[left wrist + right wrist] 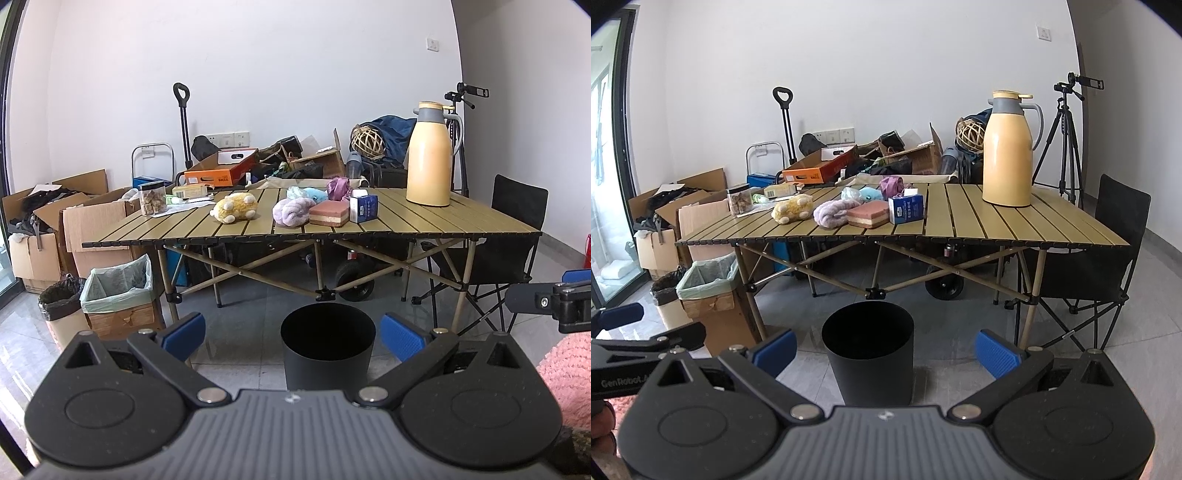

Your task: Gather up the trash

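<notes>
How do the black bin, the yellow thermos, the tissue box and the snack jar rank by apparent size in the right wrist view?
1. black bin, though it sits nearest the camera
2. yellow thermos
3. tissue box and snack jar: too alike to rank

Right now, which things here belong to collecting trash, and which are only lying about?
For the job:
black bin
crumpled wrappers
left claw, open
right claw, open

Lying about:
yellow thermos
plush toy
tissue box
snack jar

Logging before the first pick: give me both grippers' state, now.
Left gripper: open, holding nothing, above the black bin.
Right gripper: open, holding nothing.
</notes>
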A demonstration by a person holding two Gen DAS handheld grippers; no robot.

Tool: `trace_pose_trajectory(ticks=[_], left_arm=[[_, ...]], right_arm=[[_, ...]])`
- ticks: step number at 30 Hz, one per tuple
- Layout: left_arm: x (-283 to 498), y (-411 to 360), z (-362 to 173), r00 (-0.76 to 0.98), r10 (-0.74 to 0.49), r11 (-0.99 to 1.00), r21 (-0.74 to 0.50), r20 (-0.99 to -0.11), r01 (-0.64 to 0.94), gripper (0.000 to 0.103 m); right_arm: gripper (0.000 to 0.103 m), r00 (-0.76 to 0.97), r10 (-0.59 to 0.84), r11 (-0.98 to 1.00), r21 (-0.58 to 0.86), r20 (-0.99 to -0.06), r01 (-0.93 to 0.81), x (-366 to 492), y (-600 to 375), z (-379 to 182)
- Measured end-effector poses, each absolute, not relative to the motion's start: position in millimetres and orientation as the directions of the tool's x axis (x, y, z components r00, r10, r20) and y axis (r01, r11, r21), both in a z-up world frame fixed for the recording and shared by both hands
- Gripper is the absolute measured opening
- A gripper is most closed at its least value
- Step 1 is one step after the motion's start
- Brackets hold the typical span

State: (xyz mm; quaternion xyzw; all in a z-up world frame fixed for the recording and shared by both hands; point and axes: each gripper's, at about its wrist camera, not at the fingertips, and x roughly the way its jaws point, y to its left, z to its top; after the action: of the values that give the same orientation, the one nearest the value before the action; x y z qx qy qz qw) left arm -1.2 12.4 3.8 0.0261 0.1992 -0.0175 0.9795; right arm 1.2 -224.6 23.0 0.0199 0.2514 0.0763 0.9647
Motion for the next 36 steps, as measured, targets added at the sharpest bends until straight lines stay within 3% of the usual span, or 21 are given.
trace_pose_trajectory(ticks=[18,36], left_arm=[[30,17,3,0.94,-0.024,0.997,0.059,-0.341,0.047,0.103],[122,23,2,0.939,0.019,0.999,0.049,-0.344,-0.002,0.103]], right_arm=[[0.103,0.868,0.204,0.979,0.071,-0.452,-0.193,46,-221,19],[0.103,0.885,0.229,0.973,0.082,-0.406,-0.214,134,-225,7]])
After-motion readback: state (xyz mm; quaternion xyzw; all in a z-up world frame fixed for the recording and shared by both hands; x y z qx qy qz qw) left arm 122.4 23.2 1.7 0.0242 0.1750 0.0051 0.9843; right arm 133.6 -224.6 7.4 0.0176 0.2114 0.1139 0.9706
